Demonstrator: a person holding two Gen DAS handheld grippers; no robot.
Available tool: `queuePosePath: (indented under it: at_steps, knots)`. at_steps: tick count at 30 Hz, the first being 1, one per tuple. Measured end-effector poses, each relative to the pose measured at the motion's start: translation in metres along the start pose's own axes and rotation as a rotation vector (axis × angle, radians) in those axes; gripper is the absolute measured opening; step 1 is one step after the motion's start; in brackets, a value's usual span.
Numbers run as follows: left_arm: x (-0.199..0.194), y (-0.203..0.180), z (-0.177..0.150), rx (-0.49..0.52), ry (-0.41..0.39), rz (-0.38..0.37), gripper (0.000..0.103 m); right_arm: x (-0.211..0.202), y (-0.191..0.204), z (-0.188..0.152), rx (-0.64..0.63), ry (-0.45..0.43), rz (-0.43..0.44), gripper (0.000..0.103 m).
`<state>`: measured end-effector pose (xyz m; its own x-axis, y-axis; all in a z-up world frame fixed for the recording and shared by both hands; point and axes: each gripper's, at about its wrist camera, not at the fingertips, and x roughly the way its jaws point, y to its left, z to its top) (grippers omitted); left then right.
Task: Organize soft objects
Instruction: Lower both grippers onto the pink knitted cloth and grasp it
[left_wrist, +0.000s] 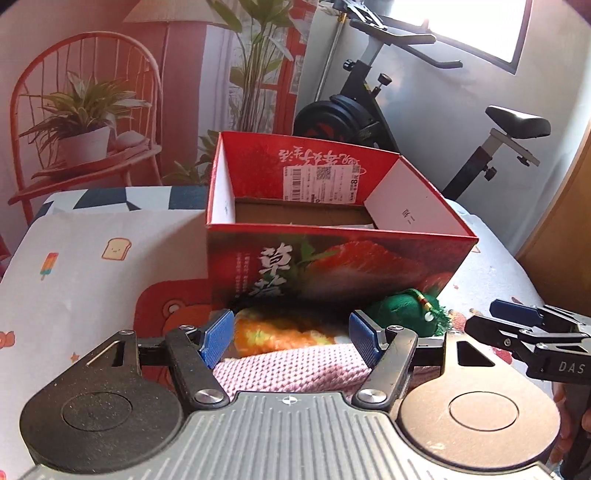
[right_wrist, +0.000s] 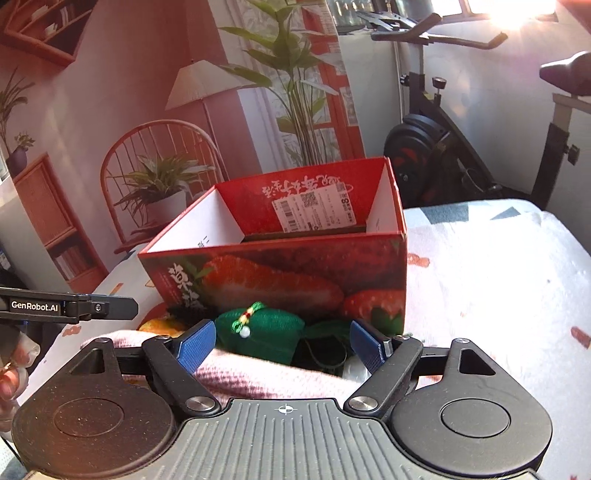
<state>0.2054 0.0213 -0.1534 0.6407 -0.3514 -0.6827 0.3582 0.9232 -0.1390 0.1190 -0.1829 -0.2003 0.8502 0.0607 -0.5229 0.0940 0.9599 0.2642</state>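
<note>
Soft things are lying in a row on the patterned bedspread (left_wrist: 92, 229), at the foot of the red strawberry box (left_wrist: 332, 258).

Leftmost: an orange-and-yellow plush (left_wrist: 273, 332) is resting against the box's near wall, just beyond the left gripper (left_wrist: 291, 338). Its jaws are standing spread and released; nothing is pinched between them.

Under and in front of both grippers: a pink knitted piece (left_wrist: 291, 367) is lying flat, not being gripped by either.

Further right: a green knitted pouch (right_wrist: 258, 332) with a beaded tassel is sitting against the box, between and just beyond the blue pads of the right gripper (right_wrist: 284, 343). The pads are standing apart and are not pressing on it. A dark item with a cord (right_wrist: 325, 354) is lying just right of the pouch; too shadowed to name.

Inside the box only cardboard and a white flap are showing; its floor is partly hidden, so contents cannot be fully told.

Judgement: sorting is looking barely begun; all visible soft pieces are waiting outside the box.
</note>
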Motion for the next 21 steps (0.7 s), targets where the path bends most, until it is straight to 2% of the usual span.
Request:
queuePosePath:
  at_steps: [5,11,15,21]
  knots:
    - [0.004,0.0,-0.027,-0.042,0.01,0.001,0.071,0.002,0.009,-0.029,-0.027,0.043,-0.018,0.076]
    - [-0.003,-0.002,-0.057,-0.087,-0.049,0.023,0.071,0.005,0.003,-0.046,0.043,0.082,0.011,0.076]
    - [-0.009,-0.001,-0.071,-0.123,-0.075,0.015,0.072,0.005,0.002,-0.05,0.061,0.078,0.023,0.076]
    - [-0.006,0.002,-0.075,-0.147,-0.073,-0.003,0.072,0.001,-0.004,-0.048,0.122,0.047,0.067,0.088]
